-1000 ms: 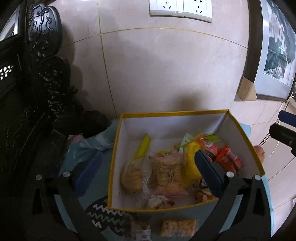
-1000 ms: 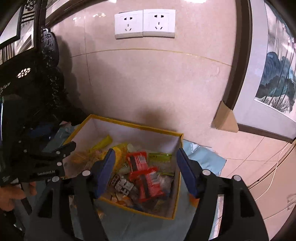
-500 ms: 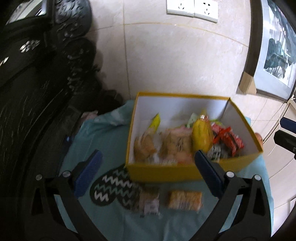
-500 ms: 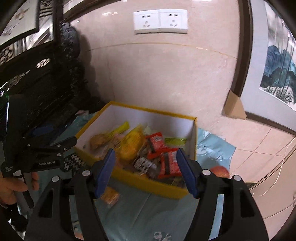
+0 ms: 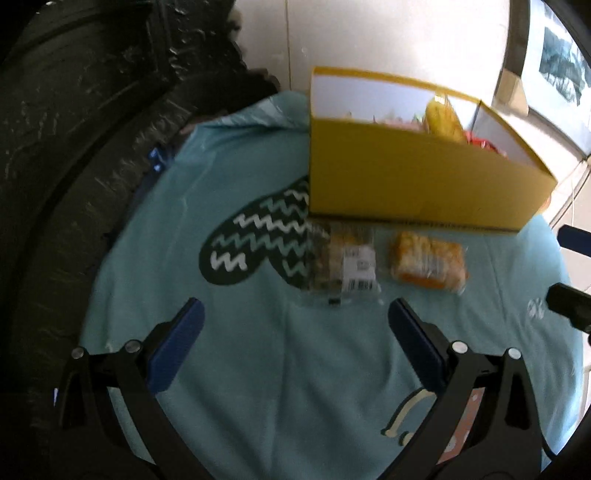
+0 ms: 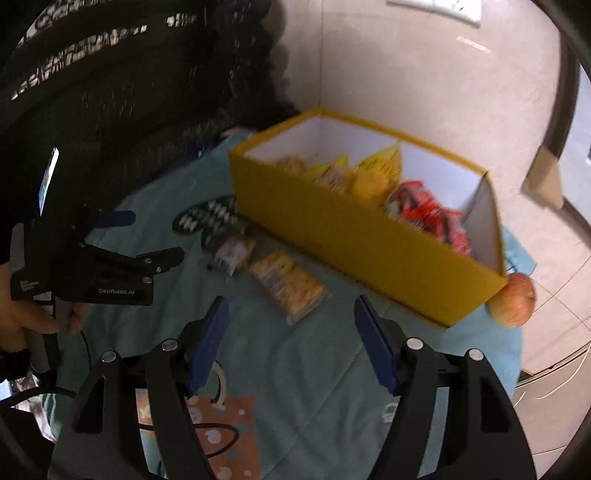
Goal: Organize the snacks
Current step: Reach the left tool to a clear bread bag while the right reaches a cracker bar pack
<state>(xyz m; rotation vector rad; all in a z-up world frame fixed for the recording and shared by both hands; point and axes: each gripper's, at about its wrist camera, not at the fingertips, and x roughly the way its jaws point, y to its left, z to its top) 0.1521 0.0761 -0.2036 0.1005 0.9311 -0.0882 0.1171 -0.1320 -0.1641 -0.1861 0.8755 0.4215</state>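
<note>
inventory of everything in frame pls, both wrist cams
yellow box: 1, yellow outside, white inside, on the cloth by the wall, full of snacks
clear snack pack: 1, barcode label, on the cloth before the box
orange snack pack: 1, beside the clear one
red packets: several, right end of the box
yellow packets: a few, middle of the box
apple: 1, red-yellow, at the box's right corner
cloth: 1, teal, printed patterns
wall sockets: white, top edge, partly cut off
dark carved furniture: left
left gripper: open, empty
right gripper: open, empty
hand: holding the left gripper
</note>
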